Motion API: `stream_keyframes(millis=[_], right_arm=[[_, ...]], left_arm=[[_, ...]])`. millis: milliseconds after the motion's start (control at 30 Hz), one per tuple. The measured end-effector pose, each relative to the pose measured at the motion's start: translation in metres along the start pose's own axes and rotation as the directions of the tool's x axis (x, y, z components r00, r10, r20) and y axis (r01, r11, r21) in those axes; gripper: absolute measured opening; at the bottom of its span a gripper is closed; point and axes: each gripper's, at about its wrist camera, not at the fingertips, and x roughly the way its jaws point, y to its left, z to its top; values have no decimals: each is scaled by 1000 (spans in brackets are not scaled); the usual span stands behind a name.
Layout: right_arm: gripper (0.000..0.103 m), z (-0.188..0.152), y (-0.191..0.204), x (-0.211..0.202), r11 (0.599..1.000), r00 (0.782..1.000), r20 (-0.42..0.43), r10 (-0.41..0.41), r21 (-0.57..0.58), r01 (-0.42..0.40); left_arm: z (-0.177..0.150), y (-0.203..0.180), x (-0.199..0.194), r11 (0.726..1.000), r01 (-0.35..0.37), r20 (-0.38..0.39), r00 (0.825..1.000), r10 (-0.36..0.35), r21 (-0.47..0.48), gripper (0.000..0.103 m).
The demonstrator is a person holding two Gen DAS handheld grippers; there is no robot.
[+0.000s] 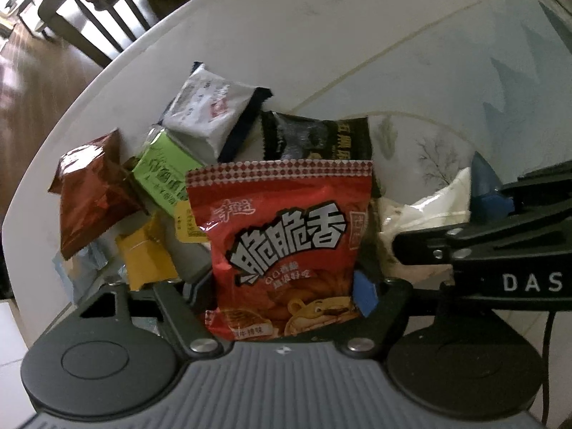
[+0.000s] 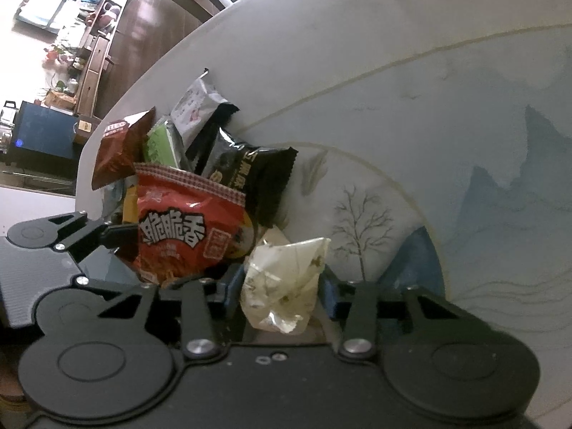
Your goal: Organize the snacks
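A red snack bag (image 1: pixel 286 236) with big white lettering stands upright between the fingers of my left gripper (image 1: pixel 282 286), and the pads press its lower sides. My right gripper (image 2: pixel 280 286) is shut on a crumpled white, partly clear packet (image 2: pixel 286 271), with a blue pad on either side of it. In the left wrist view that packet (image 1: pixel 429 214) and the right gripper's blue fingertip (image 1: pixel 482 186) show at the right. The right wrist view shows the left gripper's finger (image 2: pixel 114 232) against the red bag (image 2: pixel 178 228).
Behind the red bag lies a heap of snacks: a brown-red bag (image 1: pixel 89 193), a green packet (image 1: pixel 161 171), a yellow packet (image 1: pixel 146 257), a white packet with dark ends (image 1: pixel 211 111) and a black packet (image 1: pixel 314 139). The round table (image 1: pixel 321 35) has its curved edge at the left; a dark chair (image 1: pixel 89 10) stands beyond it.
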Motion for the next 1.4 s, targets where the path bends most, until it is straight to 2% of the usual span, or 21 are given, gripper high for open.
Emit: stream_keyframes(millis=[233,533,767,1133,1400], right_arm=[[38,-5,2,-14,1000,999,35,-1,4,1],[37,-17,12,-50,1000,996,88,16,-12,-15],[38,-37,27,-84,999,990,140,20,-51,-13],[38,-85,61,-129,992,978,206,35,-125,-10],[38,-129,90,-148,982,974,224,42,-189,1]], left_arm=[[-8,16,-12,996,-11,38,999,14,-86,74],[-25,29,-53,982,-9,119,992,32,-189,74],[-43,33,-101,971,7,221,974,47,-240,74],[-99,28,-167,960,28,296,953,59,-279,74],[-154,20,-197,953,35,299,953,58,-300,74]])
